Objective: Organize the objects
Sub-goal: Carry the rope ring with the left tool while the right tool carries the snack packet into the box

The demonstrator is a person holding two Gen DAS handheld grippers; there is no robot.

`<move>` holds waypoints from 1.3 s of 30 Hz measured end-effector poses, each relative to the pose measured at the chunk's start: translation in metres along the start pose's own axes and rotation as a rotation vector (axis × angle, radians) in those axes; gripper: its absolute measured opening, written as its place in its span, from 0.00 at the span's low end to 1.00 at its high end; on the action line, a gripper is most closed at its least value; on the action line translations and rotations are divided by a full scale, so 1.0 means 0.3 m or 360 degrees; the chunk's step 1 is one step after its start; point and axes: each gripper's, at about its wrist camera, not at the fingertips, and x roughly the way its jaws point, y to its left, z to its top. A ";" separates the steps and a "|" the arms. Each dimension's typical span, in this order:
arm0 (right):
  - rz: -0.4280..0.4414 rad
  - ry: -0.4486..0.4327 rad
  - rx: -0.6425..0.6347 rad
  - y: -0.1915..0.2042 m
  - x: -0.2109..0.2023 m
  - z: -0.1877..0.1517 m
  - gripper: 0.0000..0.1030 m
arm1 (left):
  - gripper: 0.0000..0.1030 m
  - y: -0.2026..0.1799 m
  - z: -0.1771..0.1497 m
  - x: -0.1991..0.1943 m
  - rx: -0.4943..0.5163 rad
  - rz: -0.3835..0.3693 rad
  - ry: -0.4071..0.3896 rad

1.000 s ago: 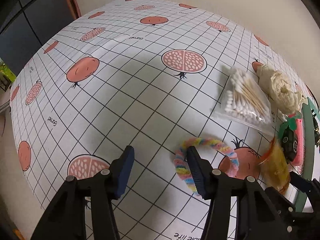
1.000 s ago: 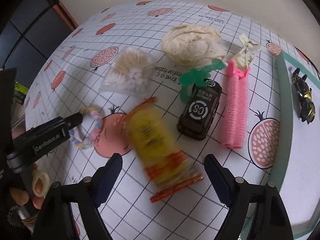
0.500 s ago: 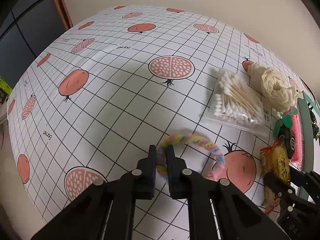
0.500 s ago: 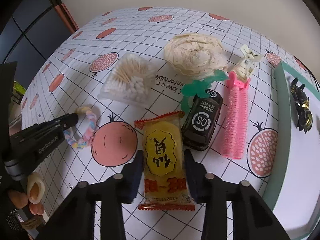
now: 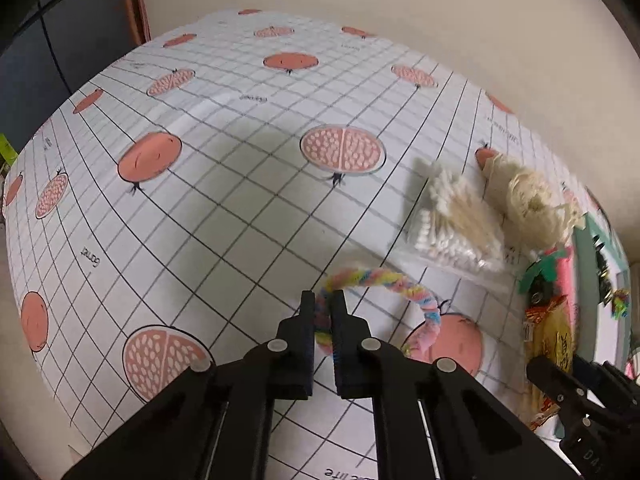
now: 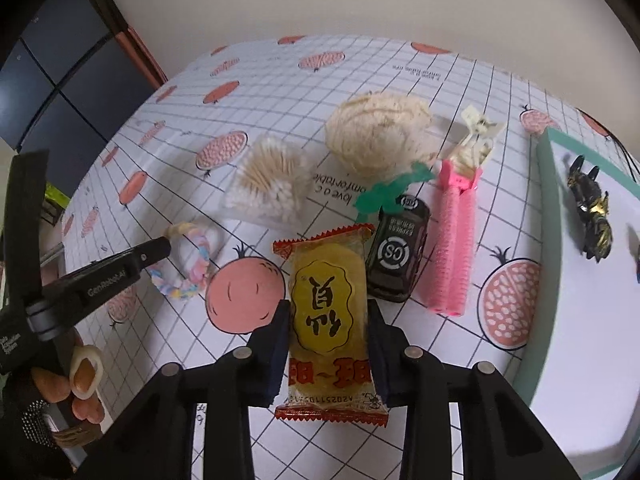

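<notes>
The left gripper point(image 5: 323, 300) reaches forward low over the counter, its fingers point(image 5: 307, 322) pressed nearly together on the pastel braided ring point(image 5: 384, 280). The right gripper point(image 6: 328, 316) has its fingers point(image 6: 280, 328) clamped against both long sides of the yellow snack packet point(image 6: 328, 312). A hand point(image 6: 76, 384) grips the left gripper's handle.

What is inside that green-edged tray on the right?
In the tray, a black and gold toy lies on the white floor. A blurred dark object shows at the picture's right edge. The tray's near part runs out of view, so more may be there.
</notes>
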 end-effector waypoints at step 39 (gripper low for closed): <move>-0.0334 -0.0283 0.0641 -0.662 -0.329 -0.185 0.36 | 0.07 -0.563 -0.118 -0.247 0.0487 -0.0434 -0.0237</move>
